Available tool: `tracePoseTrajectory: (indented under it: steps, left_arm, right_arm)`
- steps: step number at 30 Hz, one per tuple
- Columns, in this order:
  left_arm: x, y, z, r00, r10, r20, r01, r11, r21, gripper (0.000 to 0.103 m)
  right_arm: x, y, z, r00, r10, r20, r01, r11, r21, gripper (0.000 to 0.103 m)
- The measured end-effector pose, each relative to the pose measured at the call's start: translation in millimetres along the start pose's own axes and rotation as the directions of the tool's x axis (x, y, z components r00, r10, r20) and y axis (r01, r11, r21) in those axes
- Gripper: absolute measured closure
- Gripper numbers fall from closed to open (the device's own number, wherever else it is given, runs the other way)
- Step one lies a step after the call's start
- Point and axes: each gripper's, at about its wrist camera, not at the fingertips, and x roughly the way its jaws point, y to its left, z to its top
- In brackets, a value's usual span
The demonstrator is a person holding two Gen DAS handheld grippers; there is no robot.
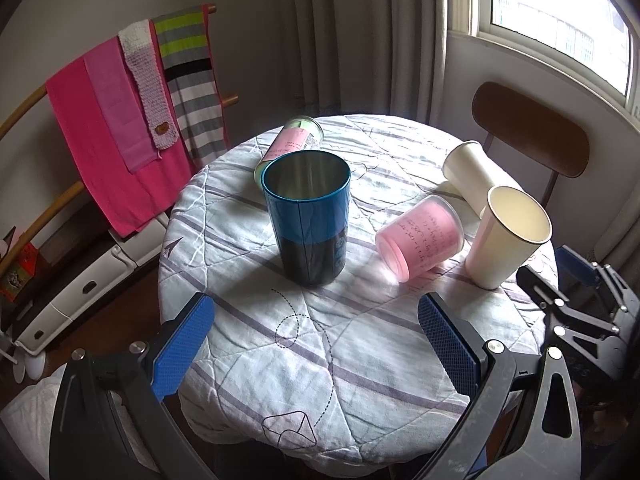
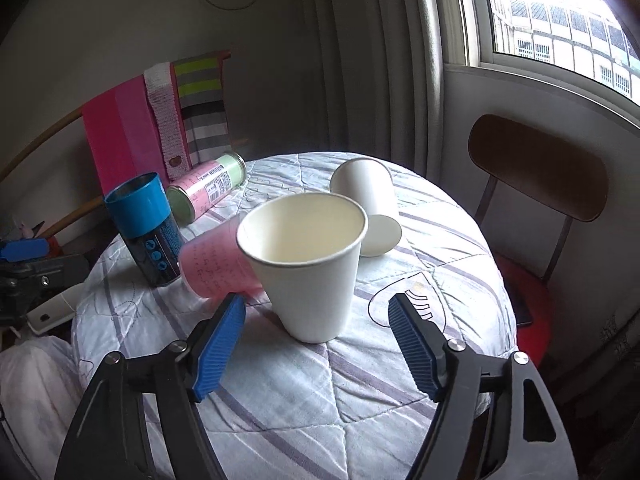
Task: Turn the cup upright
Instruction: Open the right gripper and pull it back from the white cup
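Observation:
A blue tin cup (image 1: 308,216) stands upright mid-table; it also shows in the right wrist view (image 2: 146,228). A white paper cup (image 1: 508,236) (image 2: 308,264) stands upright. A pink translucent cup (image 1: 420,240) (image 2: 216,264) lies on its side between them. A second white paper cup (image 1: 472,174) (image 2: 370,204) and a pink-green can (image 1: 292,142) (image 2: 206,186) lie on their sides farther back. My left gripper (image 1: 316,320) is open and empty, just short of the blue cup. My right gripper (image 2: 316,312) is open, its fingers to either side of the upright white cup's base, apart from it.
A round table (image 1: 360,360) with a striped quilted cloth holds everything. A wooden chair (image 2: 540,168) stands at its right. A rack with pink and striped towels (image 1: 120,120) stands at the left. A window (image 2: 560,20) and curtains are behind.

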Motion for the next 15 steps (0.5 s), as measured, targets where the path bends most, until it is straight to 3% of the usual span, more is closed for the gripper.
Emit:
tracePoseTrajectory:
  steps: [15]
  left_arm:
    - [-31.5,-2.7,-7.4,0.998,-0.024,0.050,0.023,1.000,0.011,0.000]
  right_arm:
    - [-52.0,16.3,13.7,0.999,0.000,0.049,0.000,1.000,-0.008,0.025]
